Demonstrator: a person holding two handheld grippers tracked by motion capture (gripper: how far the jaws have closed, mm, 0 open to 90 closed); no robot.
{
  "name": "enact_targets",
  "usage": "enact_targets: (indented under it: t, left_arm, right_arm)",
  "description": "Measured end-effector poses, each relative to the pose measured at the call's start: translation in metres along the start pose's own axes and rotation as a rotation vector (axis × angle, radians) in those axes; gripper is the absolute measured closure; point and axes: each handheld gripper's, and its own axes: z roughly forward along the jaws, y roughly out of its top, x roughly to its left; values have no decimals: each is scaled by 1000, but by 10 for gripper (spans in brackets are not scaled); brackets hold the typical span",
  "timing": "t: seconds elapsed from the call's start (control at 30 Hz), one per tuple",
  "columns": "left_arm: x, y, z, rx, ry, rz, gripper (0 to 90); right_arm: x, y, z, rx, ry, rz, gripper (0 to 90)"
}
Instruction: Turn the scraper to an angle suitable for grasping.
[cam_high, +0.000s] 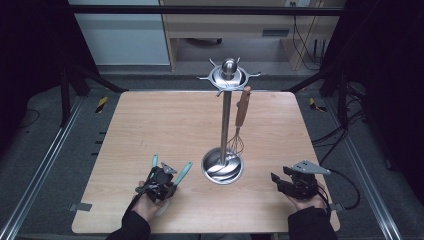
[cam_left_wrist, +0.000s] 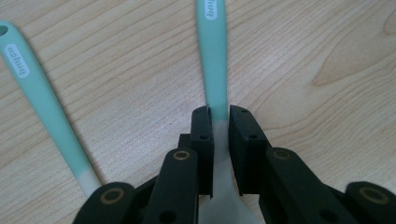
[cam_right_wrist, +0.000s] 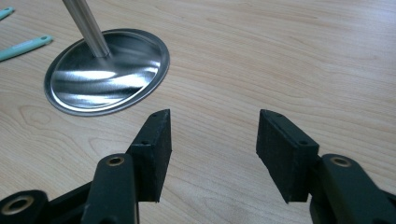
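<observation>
1. Far left of the high view: left gripper (cam_high: 159, 181) low over the near-left of the table (cam_high: 150, 120), jaws clamped on a mint-handled utensil (cam_left_wrist: 212, 51) right where the green handle fades to its pale neck.
2. In the left gripper view: handle running straight out ahead of the jaws, long axis in line with the gripper, free end pointing away across the wood; pale head end tucked back under the gripper body, kind of utensil not readable.
3. Just left of it in that same view: a second mint utensil (cam_left_wrist: 39, 102), lying flat, untouched, angling away from the held one so the two handles splay apart like a V.
4. Moving toward centre: steel hanging stand (cam_high: 223, 165) with round base and tall pole, hooks (cam_high: 228, 75) ringing the top, a wooden-handled whisk (cam_high: 242, 117) already hanging on the right side.
5. Key relation: stand lies forward and to the right of the held utensil, hooks well above it; handle's outer end leads toward the stand, so likely a lift and a tilt upright before any hooking.
6. Left hand clearly the nearer to both mint utensils.
7. Far right: right gripper (cam_high: 287, 184) resting near the table's front-right edge, jaws spread wide with nothing between, bare wood ahead, stand base off to its left.
</observation>
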Motion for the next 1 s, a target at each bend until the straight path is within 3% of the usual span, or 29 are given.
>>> enact_targets:
  t: [0.4, 1.0]
  left_arm:
    - [3, -1, -4, -30, -28, 7, 805]
    - [14, -4, -47, -200, -48, -3, 806]
  right_arm:
    - [-1, 0, 0, 4, 7, 3, 453]
    - [-1, 0, 0, 6, 5, -1, 451]
